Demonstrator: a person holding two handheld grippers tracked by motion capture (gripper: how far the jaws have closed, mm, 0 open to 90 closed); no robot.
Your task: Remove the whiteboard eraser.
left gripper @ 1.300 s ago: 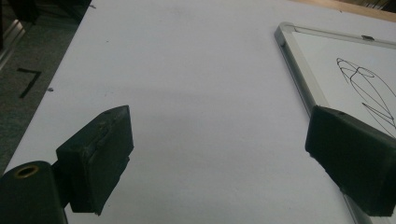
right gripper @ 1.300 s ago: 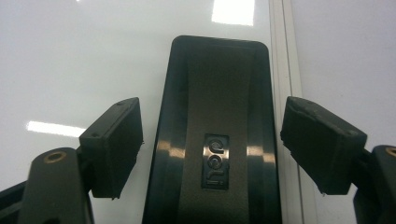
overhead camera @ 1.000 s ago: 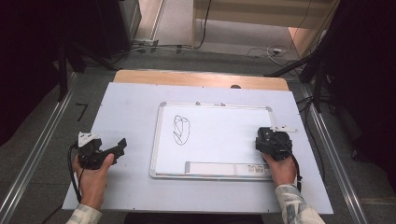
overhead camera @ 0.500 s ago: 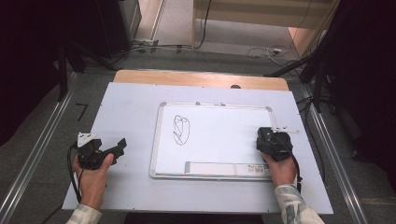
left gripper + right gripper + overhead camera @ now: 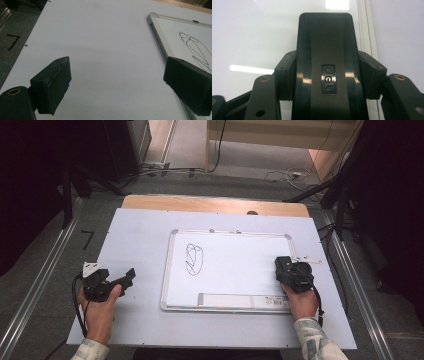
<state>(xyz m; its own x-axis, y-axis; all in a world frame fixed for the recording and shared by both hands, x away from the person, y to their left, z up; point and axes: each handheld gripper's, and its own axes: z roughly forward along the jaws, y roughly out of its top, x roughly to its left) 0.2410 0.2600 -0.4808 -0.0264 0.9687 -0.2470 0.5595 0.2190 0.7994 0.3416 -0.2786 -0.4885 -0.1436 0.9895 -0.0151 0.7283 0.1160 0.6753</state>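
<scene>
Glossy whiteboard [image 5: 235,270], metal-looking frame; matt white table [image 5: 135,235]; glossy black plastic eraser [image 5: 325,62].

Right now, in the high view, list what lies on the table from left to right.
Left tool, open, on the bare table → scribble on the whiteboard → right tool, shut on a black eraser, at the whiteboard's right edge.

Both grippers, the left gripper [image 5: 131,275] and the right gripper [image 5: 283,264], are black. Each trails a black cable. The left gripper carries a grey three-cornered plate. The sleeves look light and patterned, maybe checked.
</scene>
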